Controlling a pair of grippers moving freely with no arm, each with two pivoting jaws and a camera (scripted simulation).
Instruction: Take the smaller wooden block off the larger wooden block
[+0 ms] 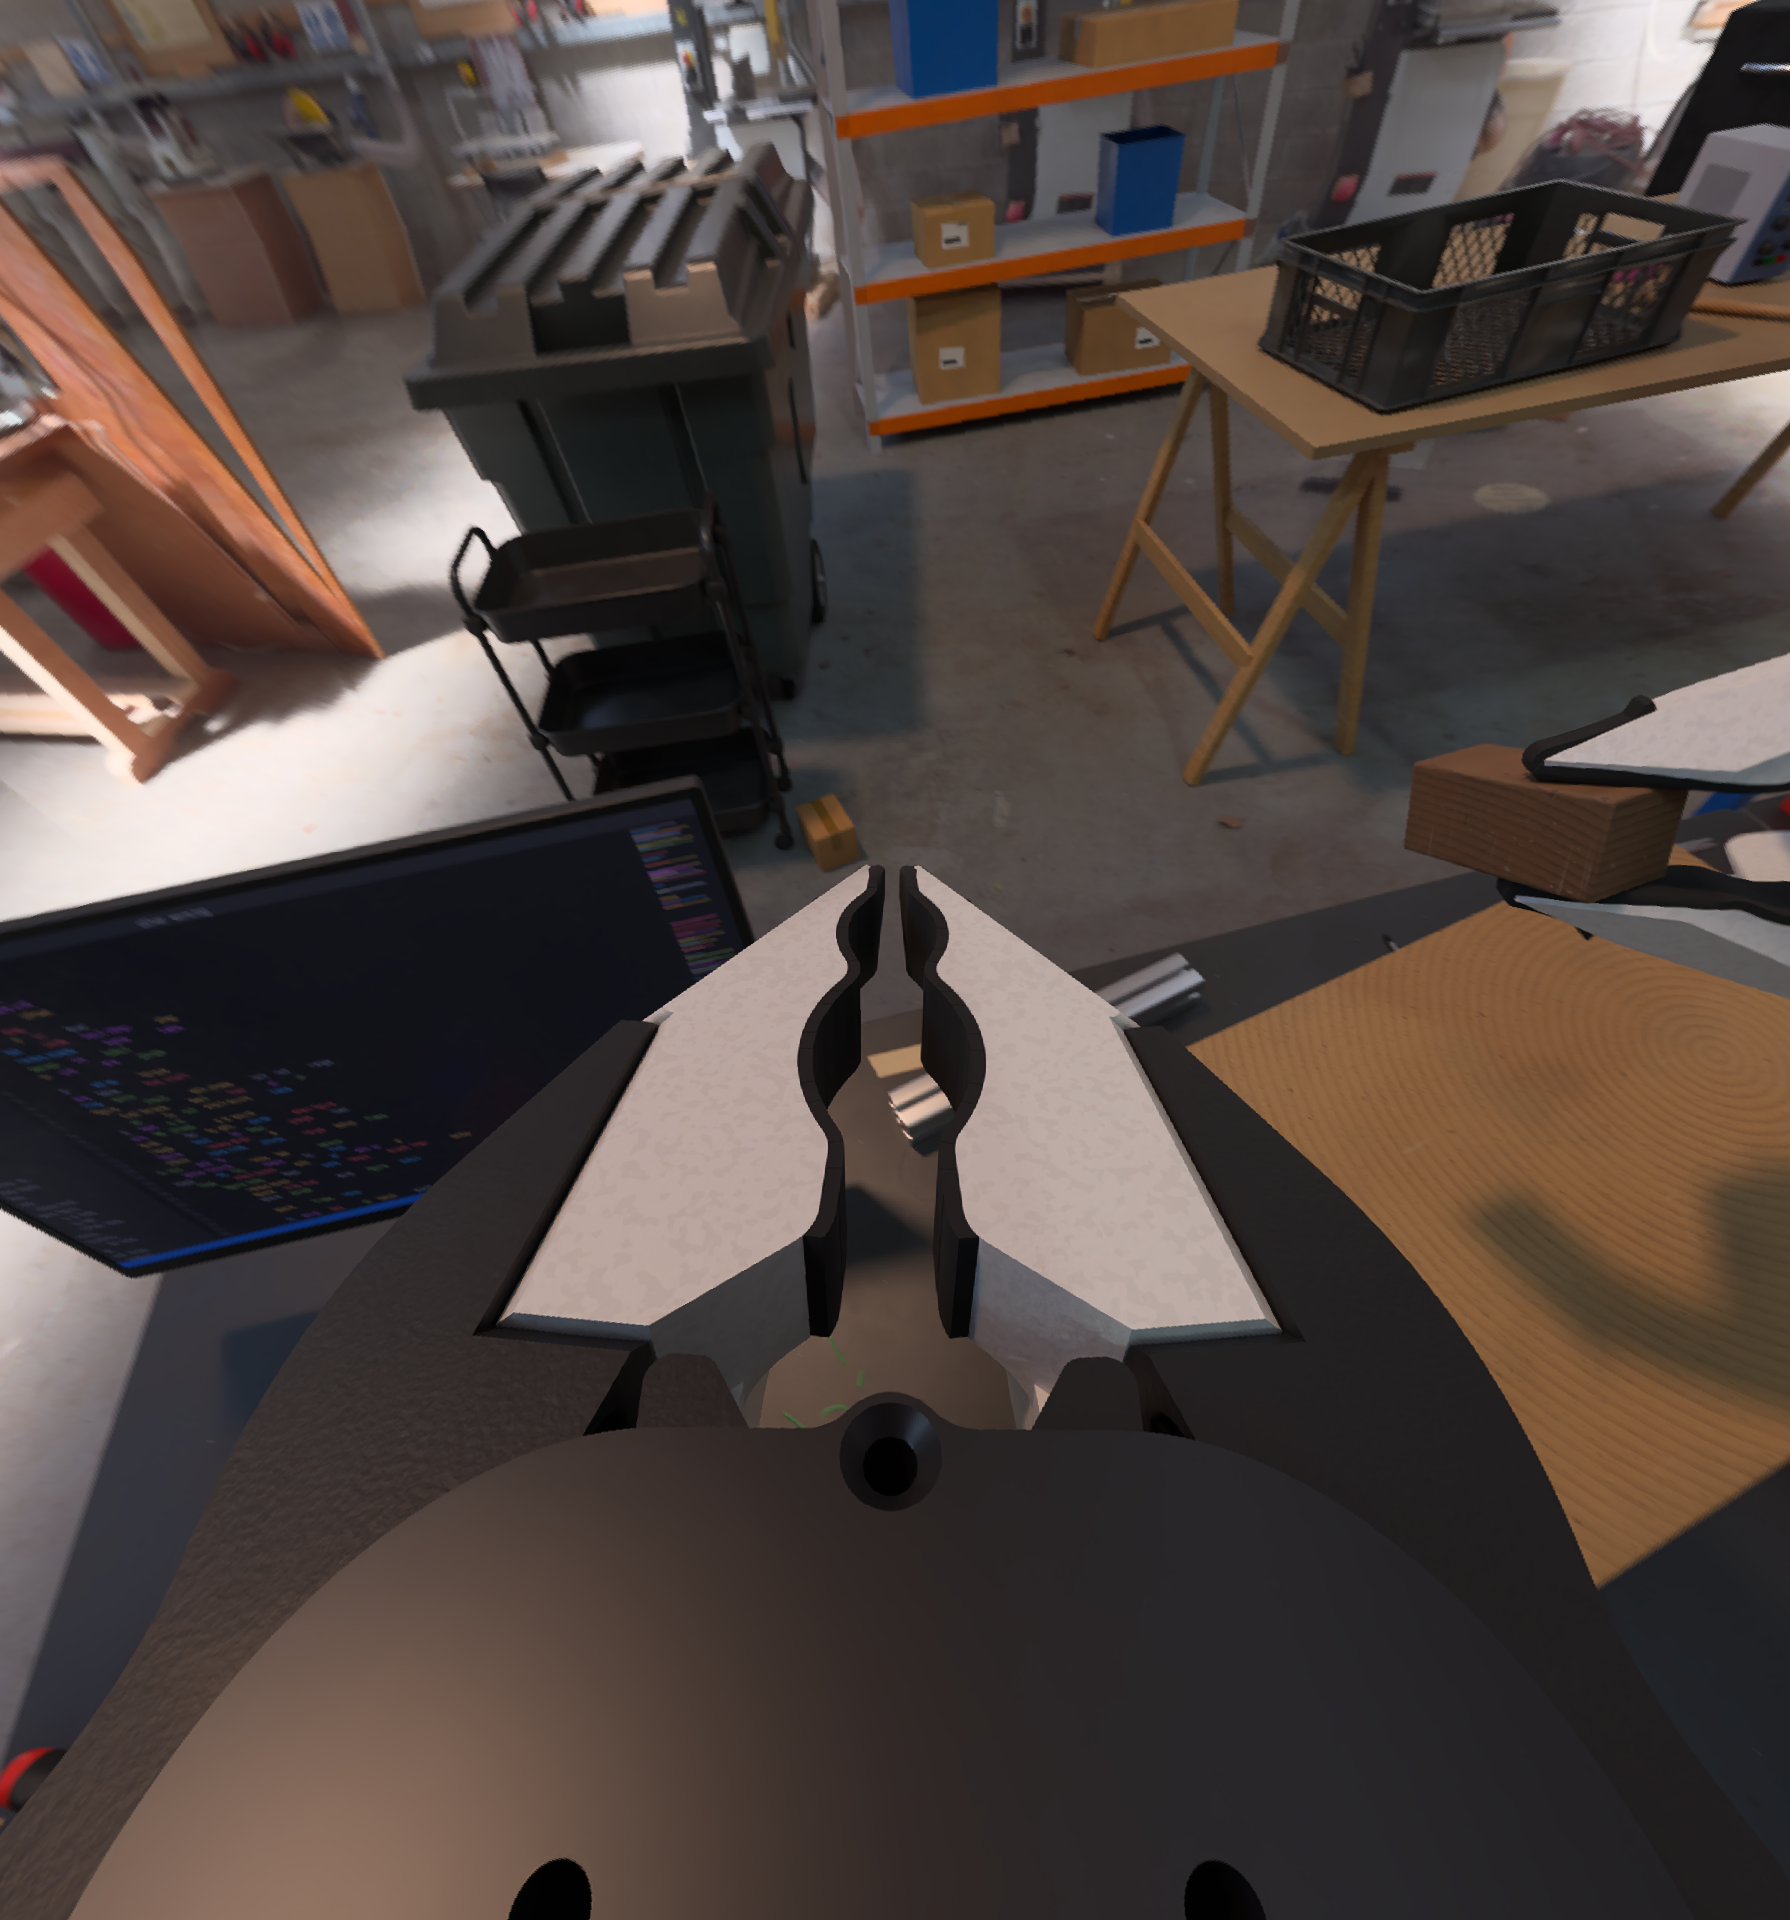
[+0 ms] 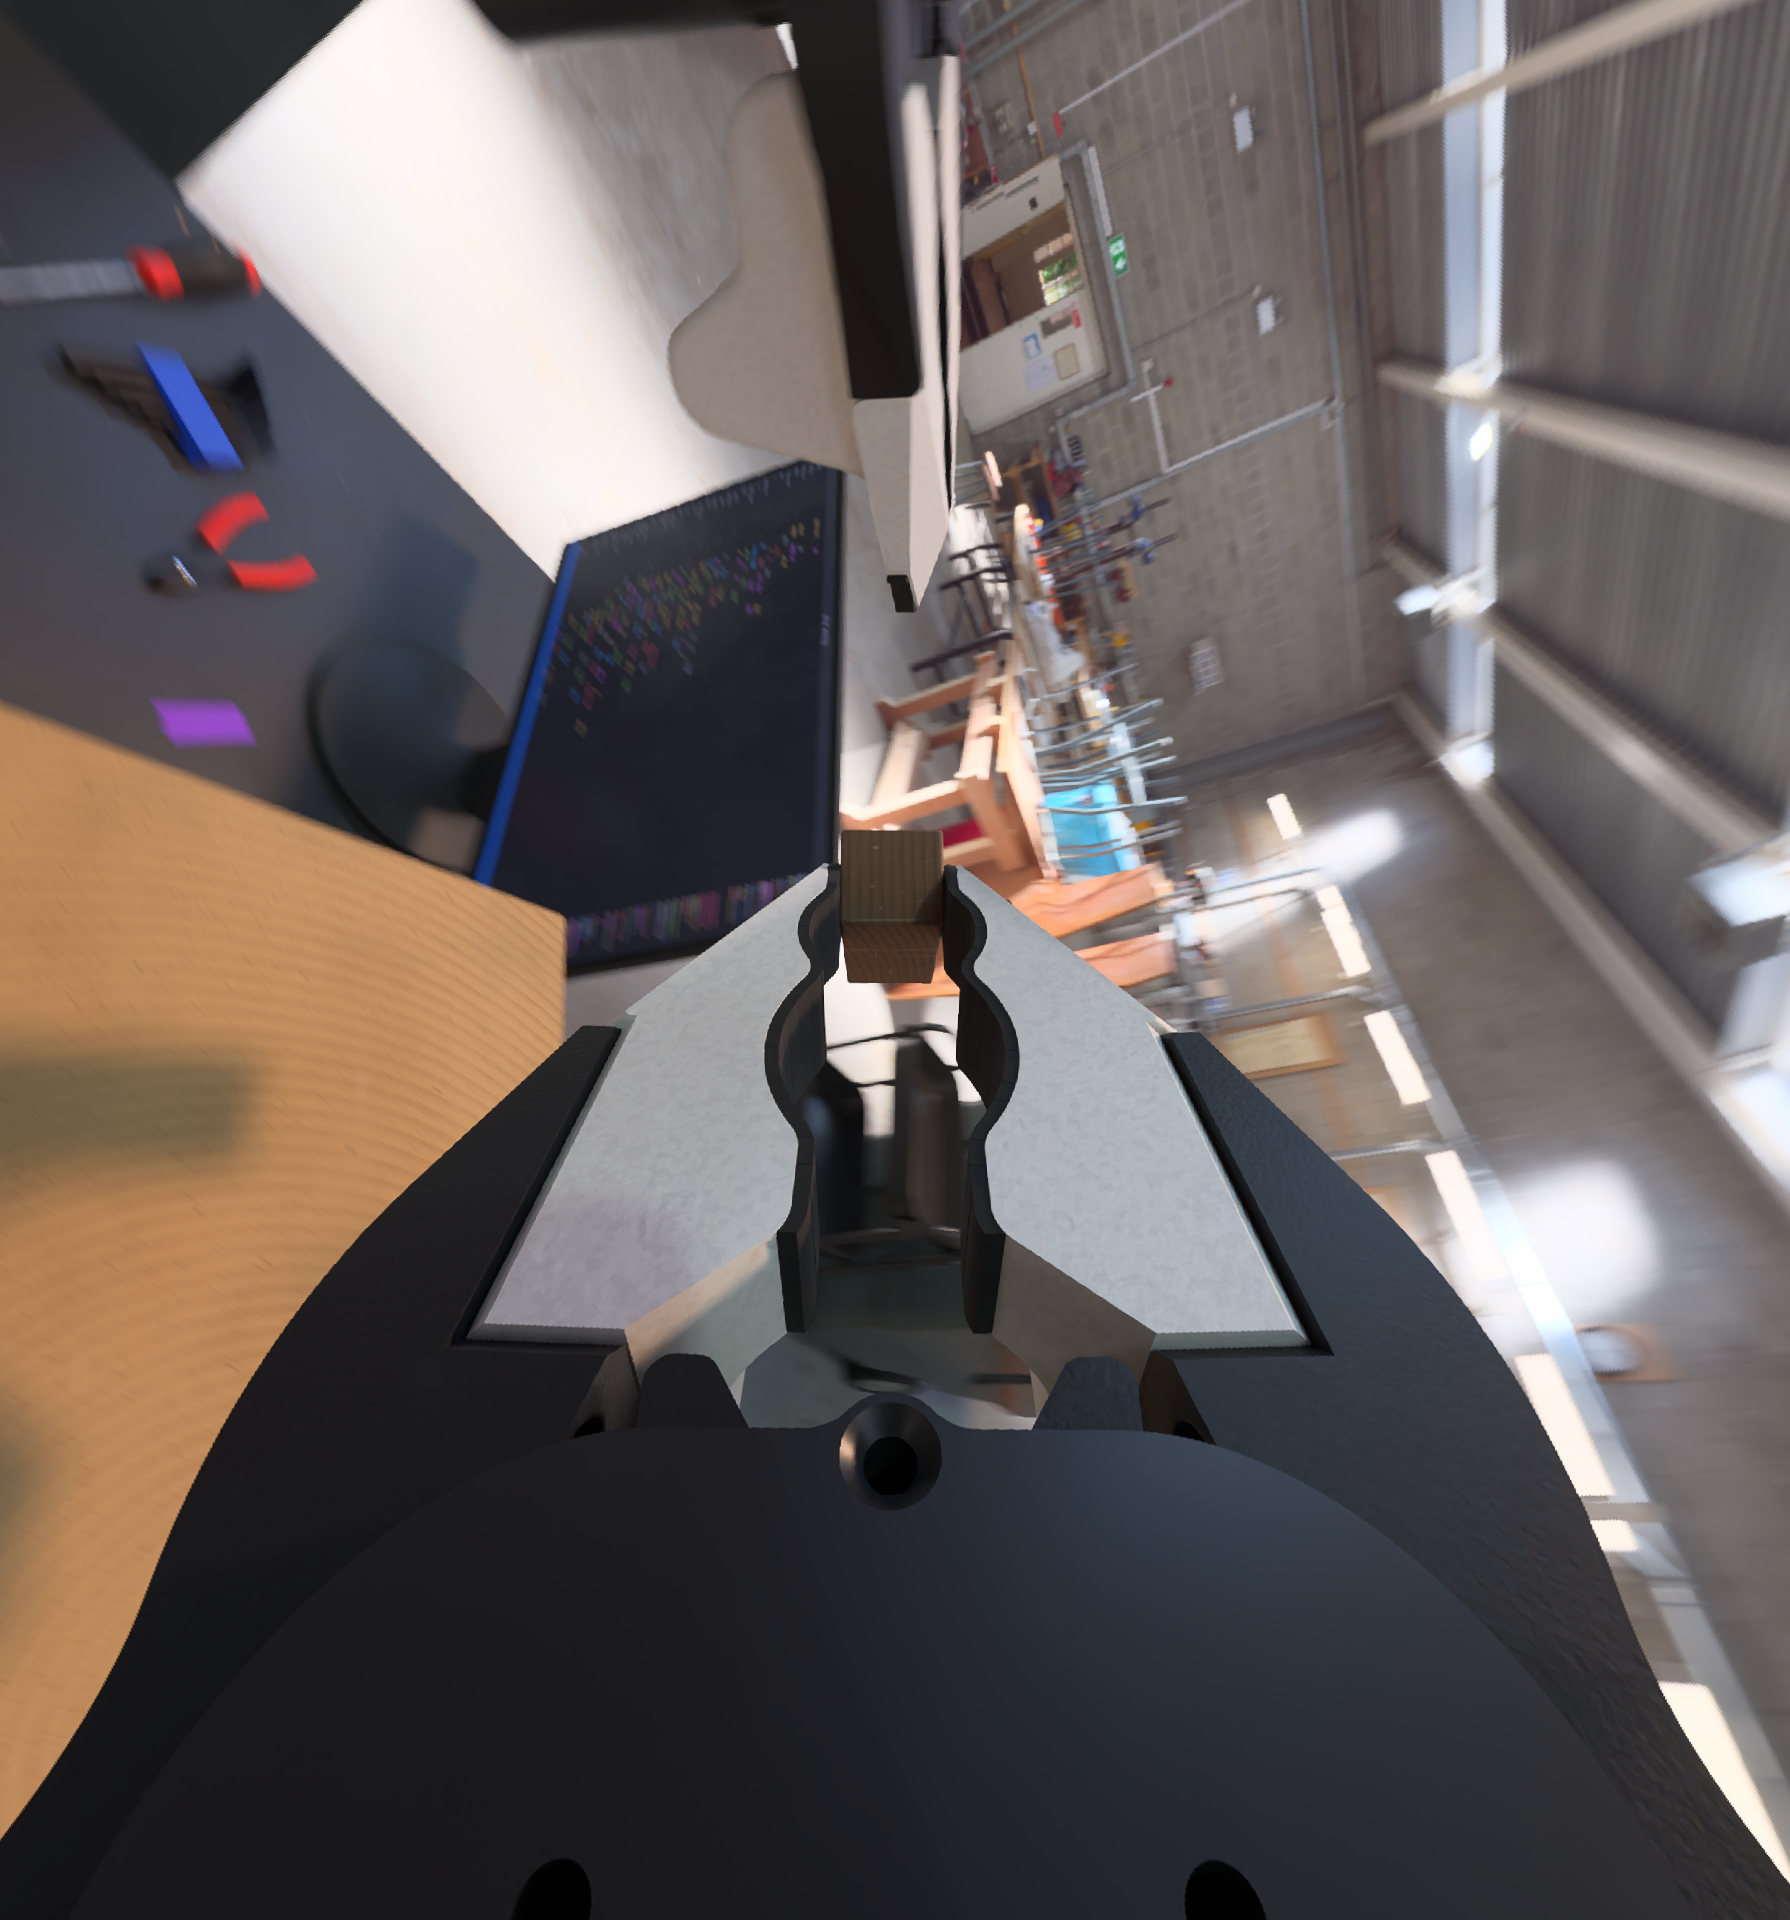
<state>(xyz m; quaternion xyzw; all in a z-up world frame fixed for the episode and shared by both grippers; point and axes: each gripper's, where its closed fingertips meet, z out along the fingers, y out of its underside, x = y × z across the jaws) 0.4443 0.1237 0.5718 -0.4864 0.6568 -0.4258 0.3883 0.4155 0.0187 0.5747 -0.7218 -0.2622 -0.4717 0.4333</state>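
Note:
The smaller wooden block (image 1: 1473, 831) is a brown cuboid held in the air at the right edge of the left wrist view. My right gripper (image 1: 1530, 826) is shut on it, just past the far corner of the larger wooden block (image 1: 1545, 1195), a wide flat tan slab on the dark table. In the right wrist view the small block (image 2: 889, 873) sits between the tips of my right gripper (image 2: 891, 914), clear of the larger block (image 2: 195, 1039) at the left. My left gripper (image 1: 891, 883) is shut and empty, left of the slab. It also shows in the right wrist view (image 2: 906, 582).
A dark monitor (image 1: 299, 1039) stands left of my left gripper, with aluminium profiles (image 1: 1151, 997) behind the slab. On the dark table (image 2: 403, 499) lie a red-handled tool (image 2: 195, 272), a blue clamp (image 2: 190, 410), red pliers (image 2: 252, 540) and a purple slip (image 2: 203, 720).

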